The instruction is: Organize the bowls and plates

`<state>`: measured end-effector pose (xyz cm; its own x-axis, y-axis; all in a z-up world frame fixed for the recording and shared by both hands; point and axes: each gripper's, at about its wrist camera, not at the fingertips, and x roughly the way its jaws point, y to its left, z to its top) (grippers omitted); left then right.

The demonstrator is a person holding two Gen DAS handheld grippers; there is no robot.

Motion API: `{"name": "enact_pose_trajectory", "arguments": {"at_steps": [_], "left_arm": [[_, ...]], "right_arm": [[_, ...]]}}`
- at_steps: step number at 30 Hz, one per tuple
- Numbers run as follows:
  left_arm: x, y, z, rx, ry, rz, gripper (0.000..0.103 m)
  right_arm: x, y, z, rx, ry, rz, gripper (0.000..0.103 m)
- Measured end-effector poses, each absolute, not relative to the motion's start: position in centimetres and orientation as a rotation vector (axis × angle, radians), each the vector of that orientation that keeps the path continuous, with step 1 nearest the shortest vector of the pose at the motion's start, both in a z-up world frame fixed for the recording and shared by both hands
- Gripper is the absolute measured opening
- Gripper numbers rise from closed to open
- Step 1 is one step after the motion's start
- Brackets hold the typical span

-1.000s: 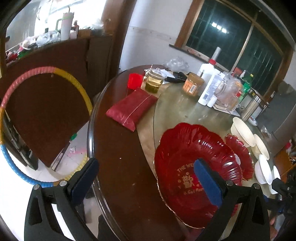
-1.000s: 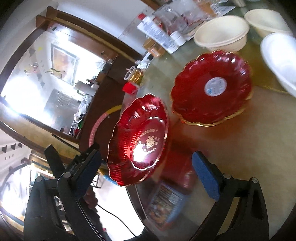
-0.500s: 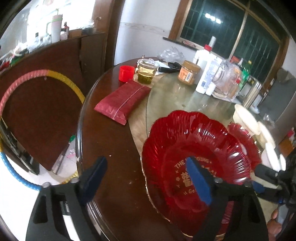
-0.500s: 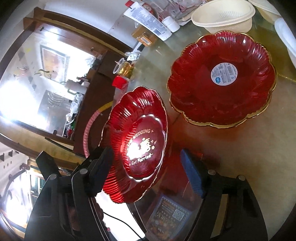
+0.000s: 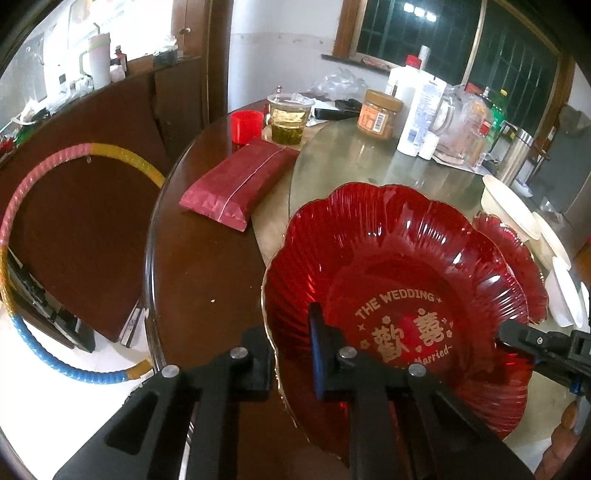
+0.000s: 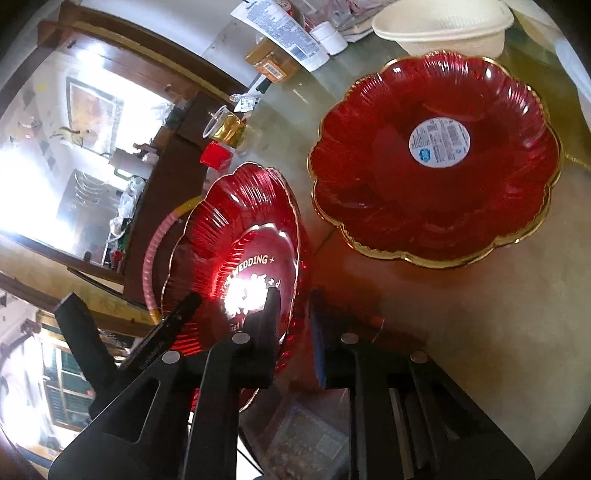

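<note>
A red scalloped wedding plate [image 5: 399, 280] with gold lettering is tilted above the table. My left gripper [image 5: 291, 343] is shut on its near rim. My right gripper [image 6: 293, 328] is shut on the opposite rim of the same plate [image 6: 240, 236]; its tip shows in the left wrist view [image 5: 535, 339]. A second red plate [image 6: 436, 158] with a round white sticker lies flat on the glass turntable [image 6: 406, 314]; its edge shows behind the held plate [image 5: 517, 258]. A cream bowl [image 6: 443, 26] stands beyond it. Cream and white bowls [image 5: 517, 210] line the right.
A red packet [image 5: 240, 184], red cup [image 5: 245, 125], cup of tea [image 5: 288, 118], jar [image 5: 380, 114], white bottle [image 5: 417, 110] and glass pitcher [image 5: 458, 125] stand at the table's back. A hoop [image 5: 37, 229] leans on a folded table to the left.
Both grippers have closed on the wedding plate's rims, one on each side. The plate has come closer and now fills more of the left wrist view.
</note>
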<state>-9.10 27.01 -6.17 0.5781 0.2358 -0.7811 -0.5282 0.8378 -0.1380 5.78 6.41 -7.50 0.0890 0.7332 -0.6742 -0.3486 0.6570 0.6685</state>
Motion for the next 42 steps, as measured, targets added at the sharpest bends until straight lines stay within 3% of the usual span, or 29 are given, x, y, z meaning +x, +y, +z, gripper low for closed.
{"name": "enact_pose_trajectory", "arguments": {"at_steps": [15, 42], "left_arm": [[-9.9, 27.3, -1.9, -0.361, 0.709, 0.492, 0.012], [-9.0, 27.8, -3.9, -0.357, 0.716, 0.49, 0.012]], "right_arm": [[5.6, 7.8, -3.6, 0.321, 1.097, 0.879, 0.014], [6.1, 8.6, -5.2, 0.306, 1.068, 0.883, 0.014]]}}
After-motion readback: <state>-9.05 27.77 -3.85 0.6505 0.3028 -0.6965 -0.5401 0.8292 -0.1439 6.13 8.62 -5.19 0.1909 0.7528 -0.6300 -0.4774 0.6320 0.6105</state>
